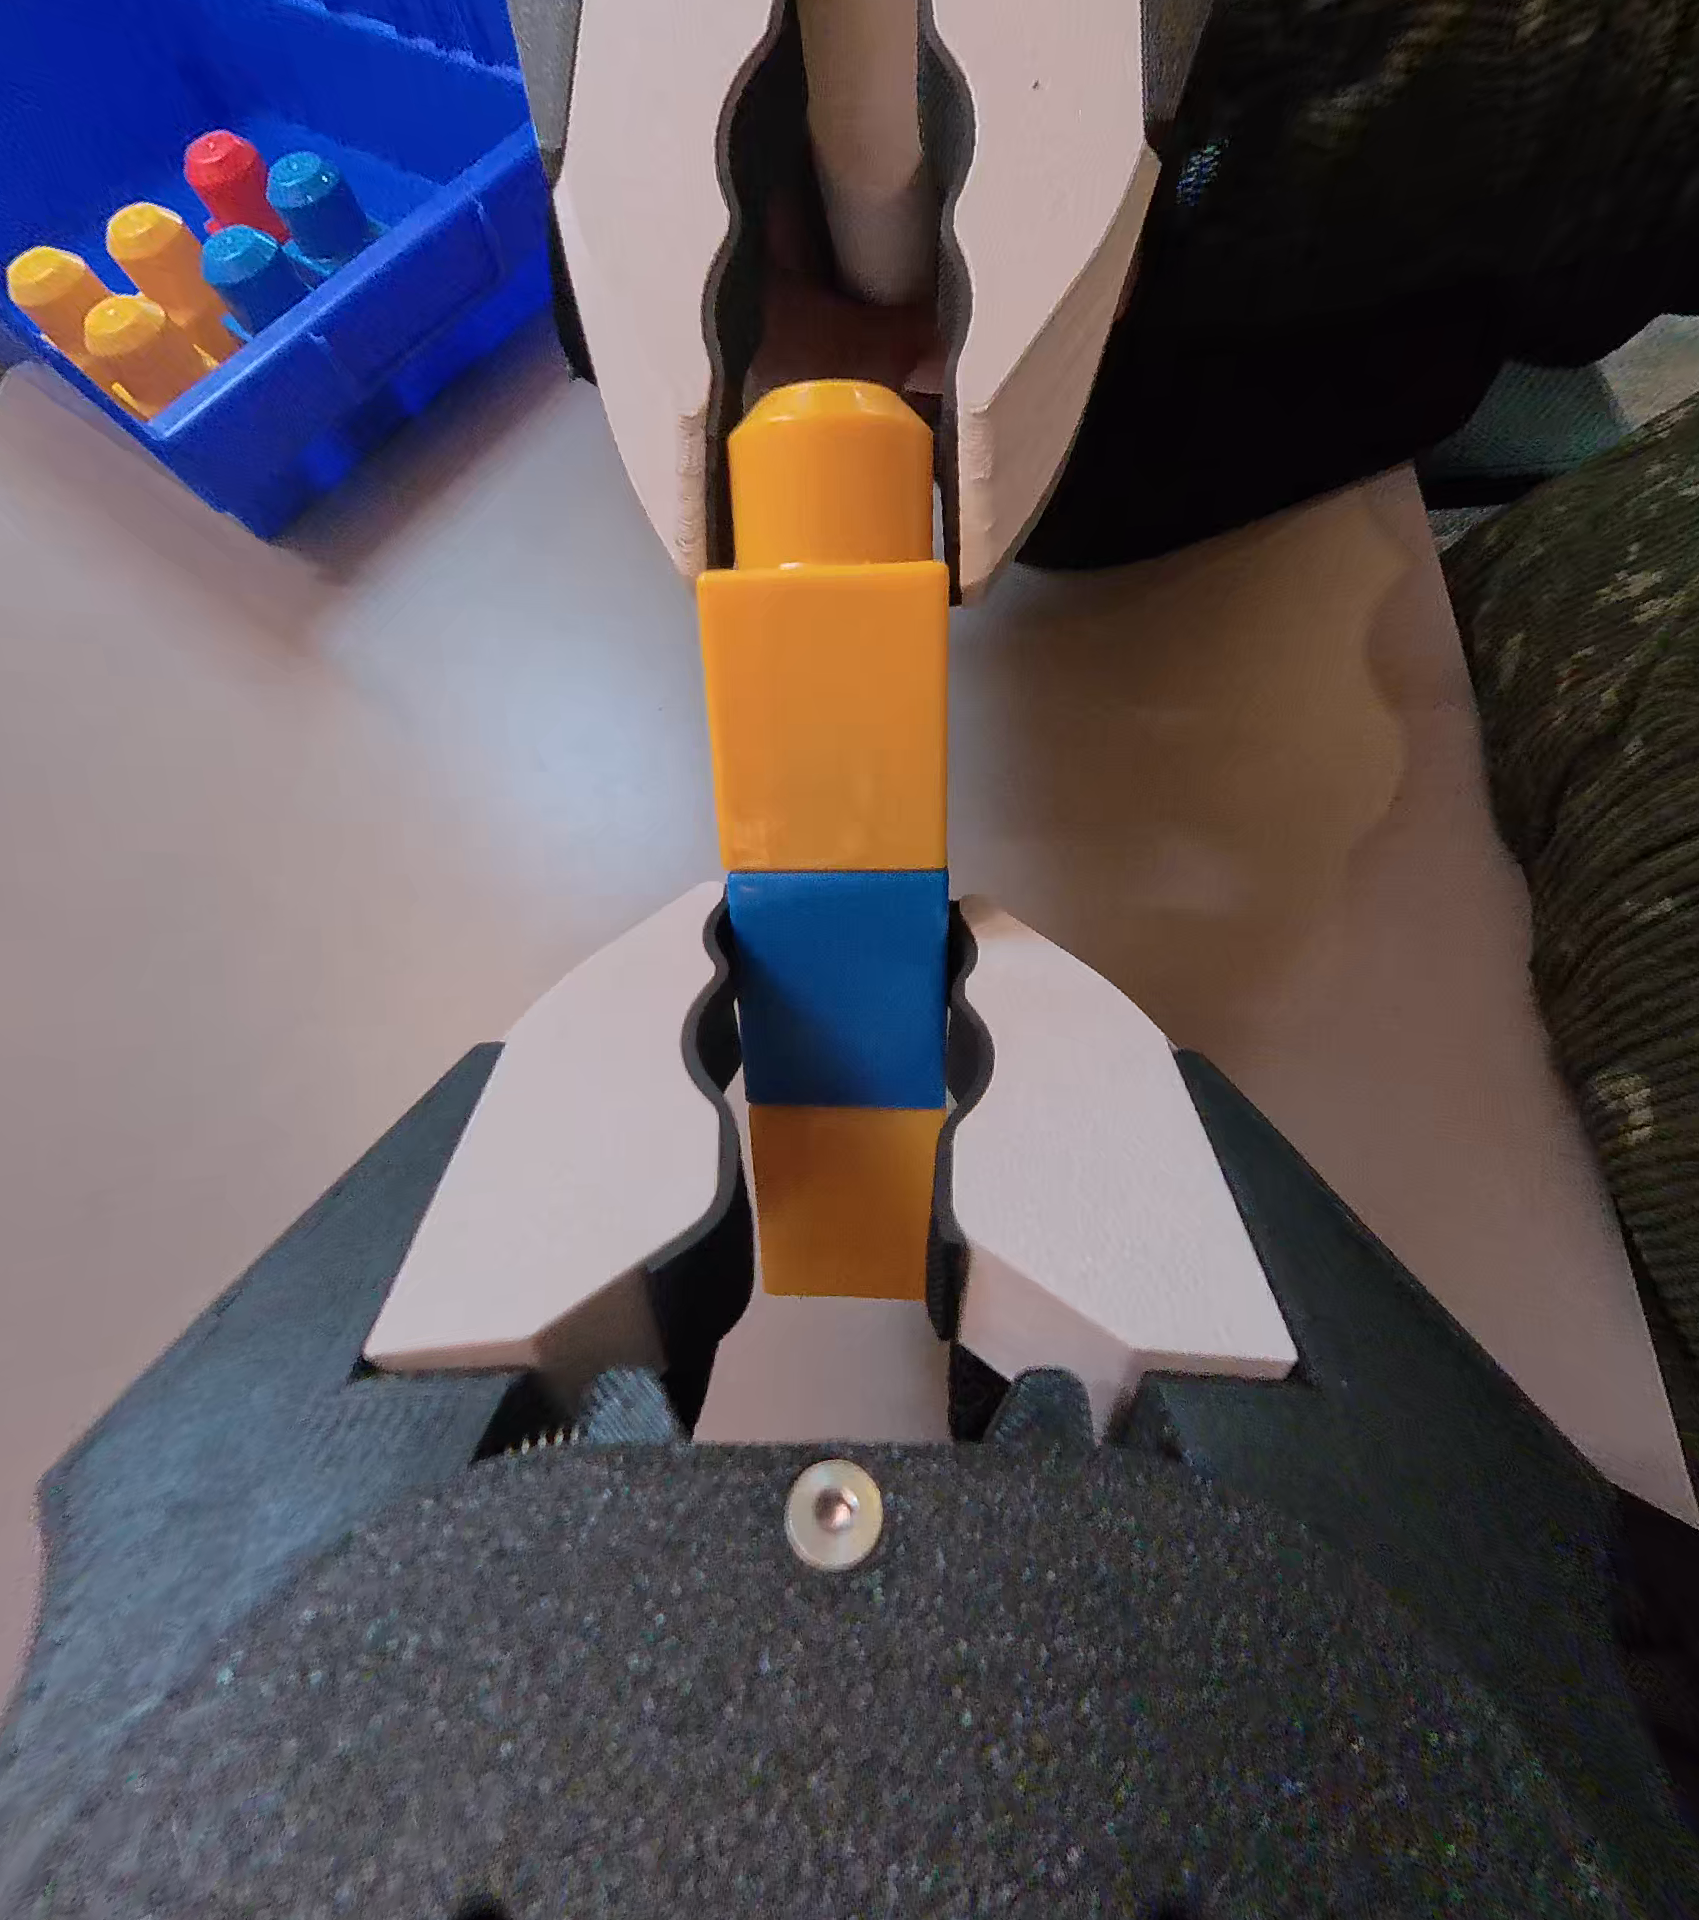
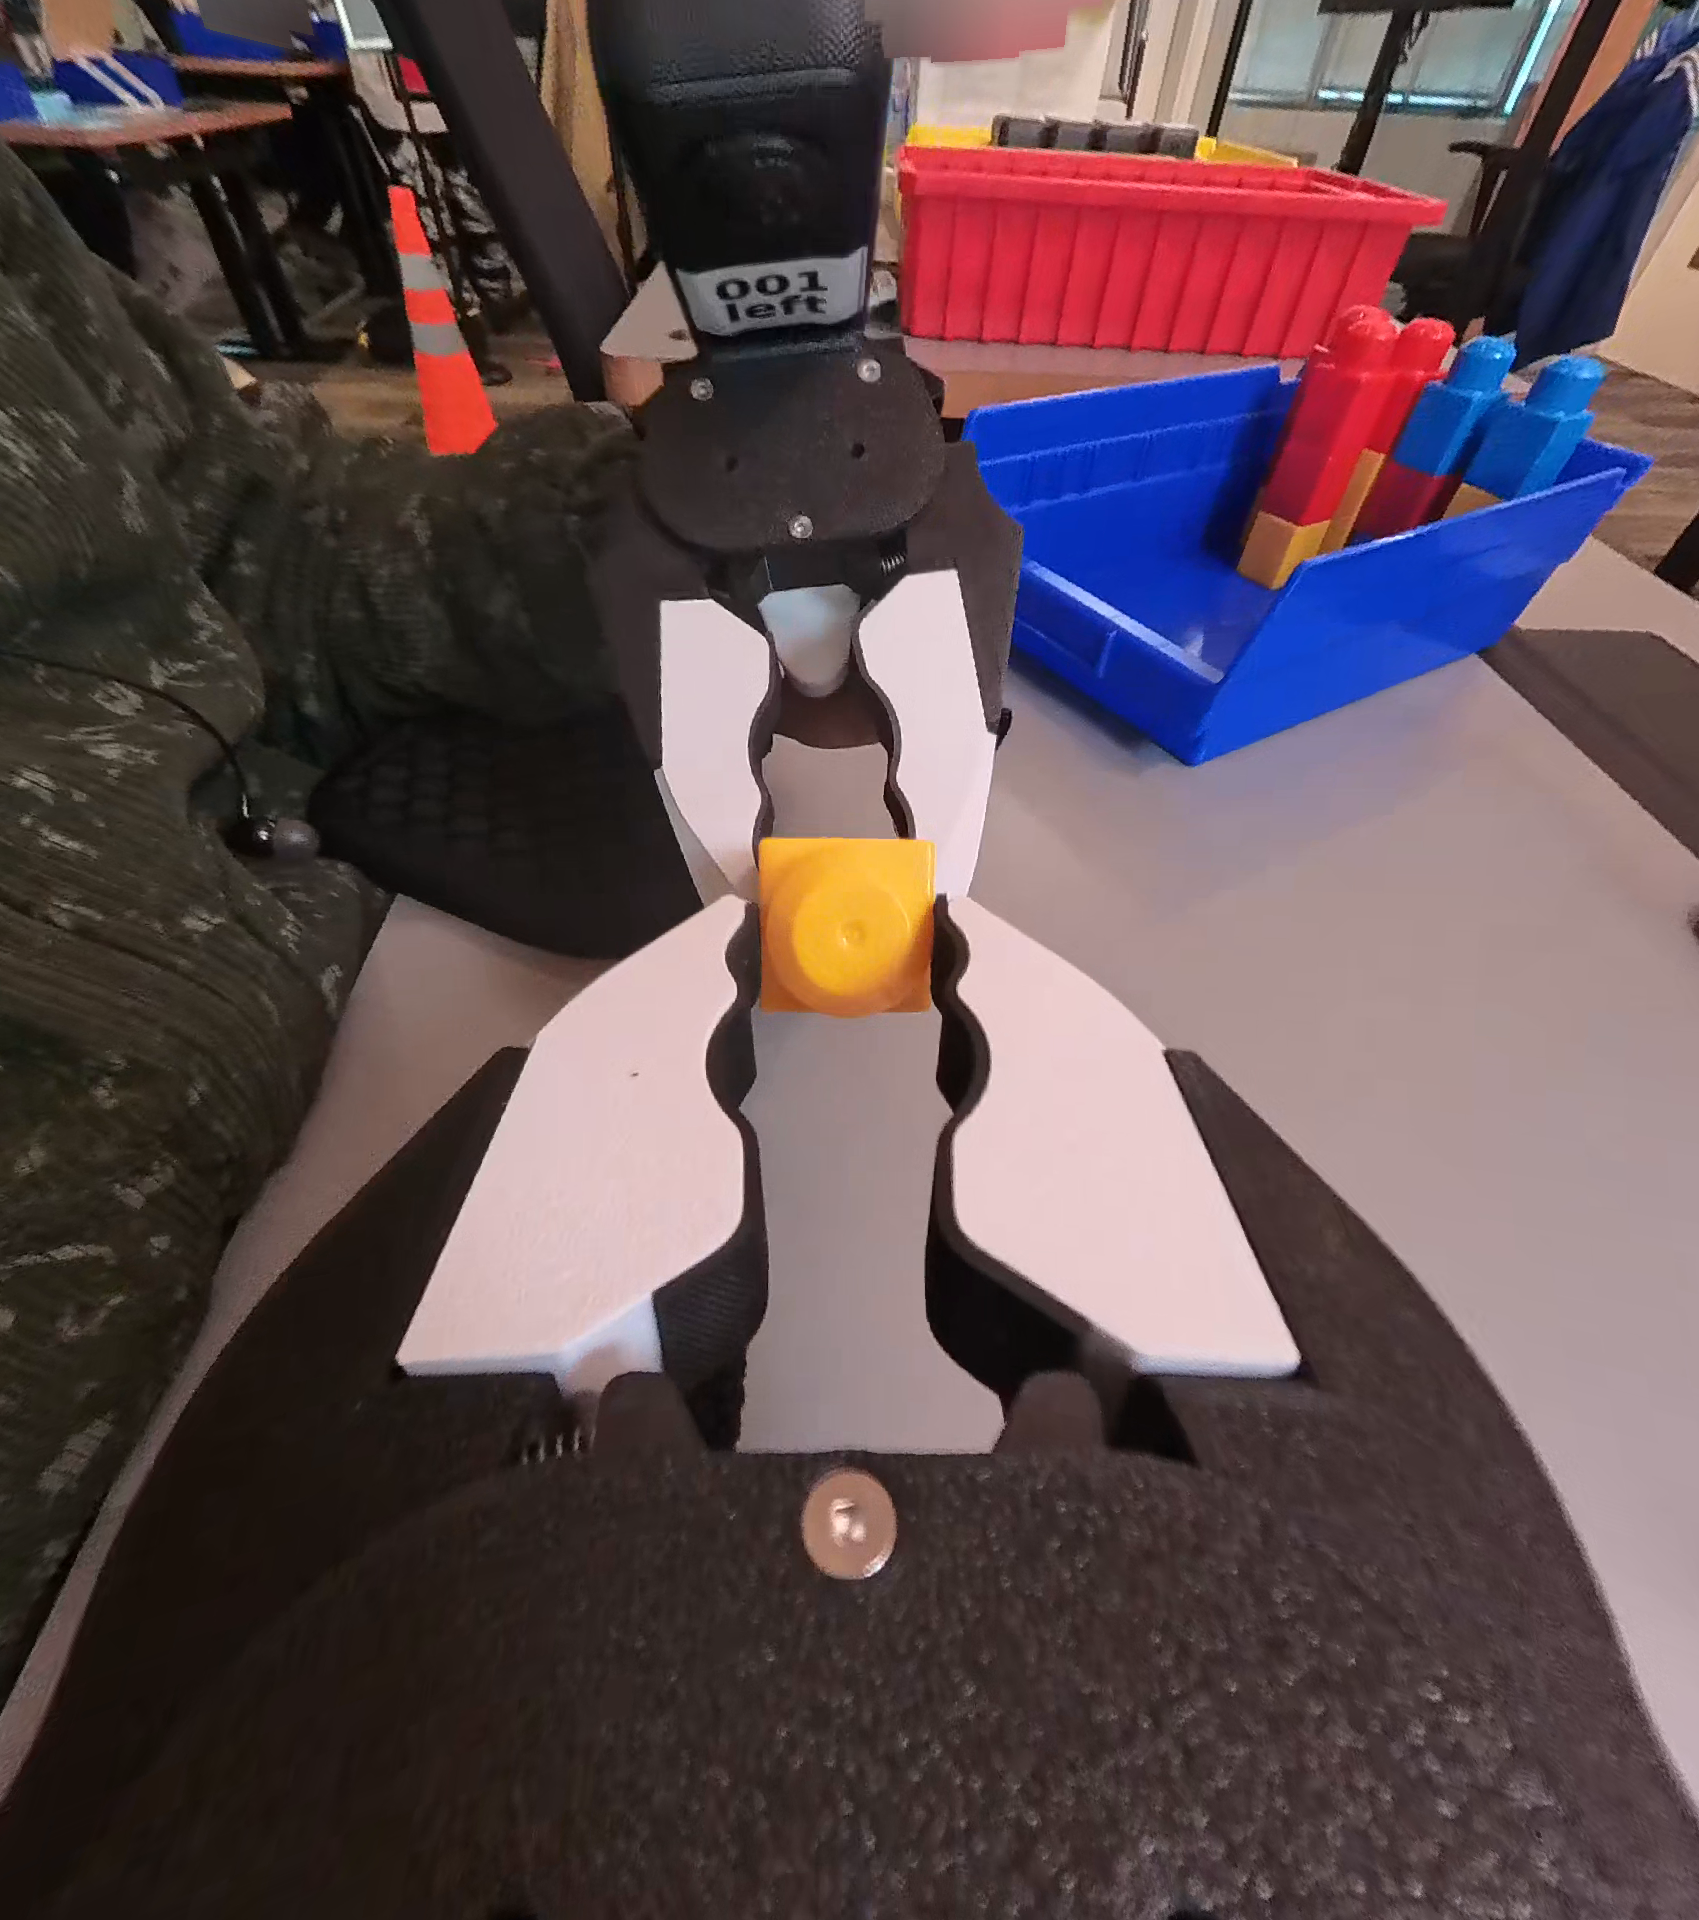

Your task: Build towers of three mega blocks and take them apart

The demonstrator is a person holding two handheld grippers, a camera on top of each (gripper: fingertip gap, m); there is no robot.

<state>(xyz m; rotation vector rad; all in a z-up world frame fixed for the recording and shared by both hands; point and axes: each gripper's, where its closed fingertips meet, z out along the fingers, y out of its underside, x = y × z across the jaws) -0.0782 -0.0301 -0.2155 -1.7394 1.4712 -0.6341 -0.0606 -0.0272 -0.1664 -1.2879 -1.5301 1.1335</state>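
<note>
Tower of three mega blocks is held in the air above the surface, lying horizontal between my two grippers, well clear of the blue bin.

My left gripper has its jaws pinching the blue middle block and part of the yellow end block behind it. My right gripper comes at the tower's far end head-on; its jaws sit on either side of the yellow front block, apparently pressing its sides near the stud end. From the left wrist view those jaws flank the stud more than the block body, so the hold looks shallow.

Judgement: this reads as a pull-apart of the front block, or its last seating; I cannot tell which.

Risks:
- Shallow right hold near the tips: a straight pull could slip off the stud and leave the block seated.
- Left jaws span the blue/yellow seam; pulling may split that joint instead of the intended one.
- Any twist between the two grippers could pop a block loose to drop on the surface.
- Tower is close to the person's sleeve, on the side away from the bin; a freed block could land in the lap.

Hidden or unclear:
- Rear face of the yellow end block, deep between my left jaws.
- Blue and rear blocks, not visible in the right wrist view.
- Actual contact of the right pads.
- Blocks in bin overlap; their count is uncertain.
</note>
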